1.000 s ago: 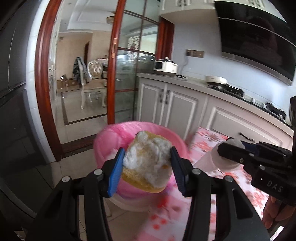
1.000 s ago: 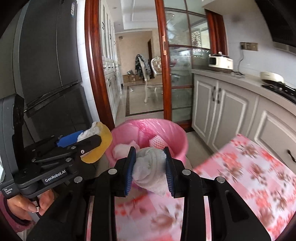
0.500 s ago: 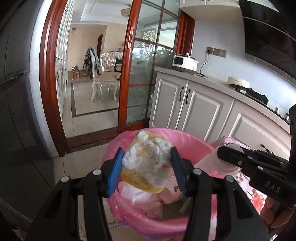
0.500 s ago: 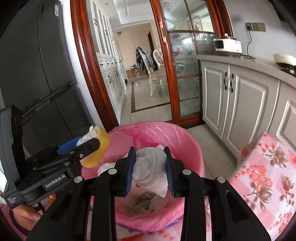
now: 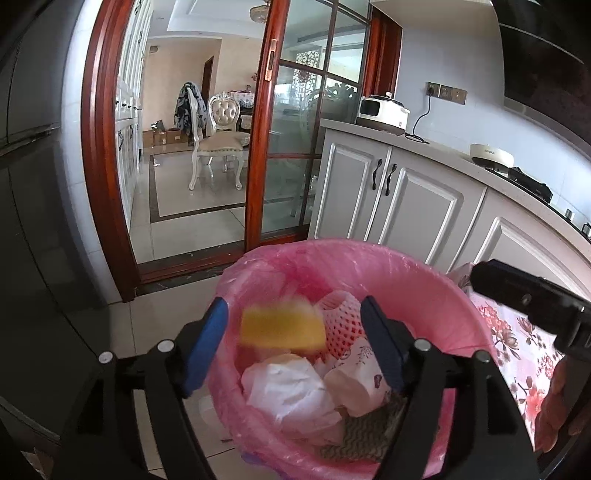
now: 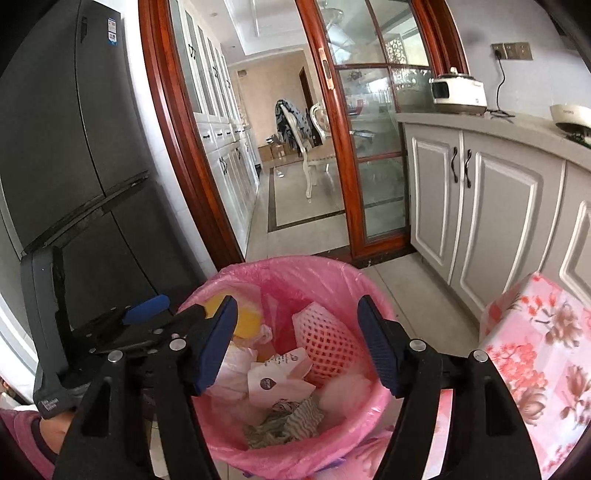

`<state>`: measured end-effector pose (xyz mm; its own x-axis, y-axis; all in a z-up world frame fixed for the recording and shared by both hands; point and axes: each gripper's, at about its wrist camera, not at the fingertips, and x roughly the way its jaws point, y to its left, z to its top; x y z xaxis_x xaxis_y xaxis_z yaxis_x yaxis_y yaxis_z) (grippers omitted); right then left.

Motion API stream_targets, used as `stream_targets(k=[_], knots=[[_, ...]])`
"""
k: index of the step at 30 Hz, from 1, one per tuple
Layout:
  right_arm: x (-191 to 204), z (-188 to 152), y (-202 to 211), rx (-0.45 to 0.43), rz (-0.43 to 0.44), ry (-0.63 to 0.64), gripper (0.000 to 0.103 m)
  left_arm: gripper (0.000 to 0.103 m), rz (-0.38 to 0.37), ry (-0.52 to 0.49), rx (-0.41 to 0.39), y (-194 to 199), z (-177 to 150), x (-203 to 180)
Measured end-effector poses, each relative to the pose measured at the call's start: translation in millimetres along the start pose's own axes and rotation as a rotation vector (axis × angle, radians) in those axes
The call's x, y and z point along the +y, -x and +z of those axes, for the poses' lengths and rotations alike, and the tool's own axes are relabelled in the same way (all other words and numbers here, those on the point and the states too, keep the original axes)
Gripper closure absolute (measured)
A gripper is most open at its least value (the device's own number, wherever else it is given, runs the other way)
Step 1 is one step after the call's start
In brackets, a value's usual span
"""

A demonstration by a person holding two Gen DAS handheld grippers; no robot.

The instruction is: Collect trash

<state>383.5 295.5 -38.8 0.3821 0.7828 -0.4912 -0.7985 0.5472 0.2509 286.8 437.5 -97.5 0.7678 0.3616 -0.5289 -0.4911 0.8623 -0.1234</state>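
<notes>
Trash bin [image 5: 424, 280], pink-lined, holds crumpled paper [image 5: 291, 391] and red foam netting [image 6: 325, 343]. Left gripper [image 5: 295, 347] and right gripper [image 6: 295, 343] hover above, fingers wide apart, empty; a blurred yellow sponge [image 5: 282, 326] lies between the left fingers, untouched.

No readable text: fridge stickers [image 6: 111, 30] and paper wrapper [image 6: 271, 382] print too small.

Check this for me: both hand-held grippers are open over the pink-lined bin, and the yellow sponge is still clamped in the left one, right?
Not quite. The left hand-held gripper is open and clamps nothing: the left wrist view shows the yellow sponge blurred, loose between its fingers above the pink-lined bin. The right hand-held gripper is open over the bin too.
</notes>
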Motion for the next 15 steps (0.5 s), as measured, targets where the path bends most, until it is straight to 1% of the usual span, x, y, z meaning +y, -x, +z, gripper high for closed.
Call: stream_targets(k=[1,3,7,9,10,12,13,15], knots=[[-1,0,7,-0.007,-0.005,-0.006,0.038,0.031,-0.001,0.005,-0.005,4,0,1],[1,1,19,-0.013,-0.013,-0.006,0.038,0.023,0.002,0.008,-0.023,15,-1,3],[12,1,46,-0.022,-0.050,0.015,0.038,0.013,0.010,-0.008,-0.056,46,0,0],[21,0,69,-0.036,-0.076,0.028,0.037,0.004,0.021,-0.015,-0.077,66,0,-3],[27,-2,81,-0.042,-0.087,0.032,0.035,0.005,0.028,-0.015,-0.091,78,0,-4],[36,-5,103,-0.056,-0.104,0.038,0.028,0.005,0.035,-0.009,-0.113,103,0,-7],[40,-8,115,-0.064,-0.109,0.036,0.027,0.005,0.033,-0.009,-0.118,114,-1,-9],[45,-15,134,-0.062,-0.114,0.017,0.020,0.005,0.029,-0.020,-0.115,134,-4,-12]])
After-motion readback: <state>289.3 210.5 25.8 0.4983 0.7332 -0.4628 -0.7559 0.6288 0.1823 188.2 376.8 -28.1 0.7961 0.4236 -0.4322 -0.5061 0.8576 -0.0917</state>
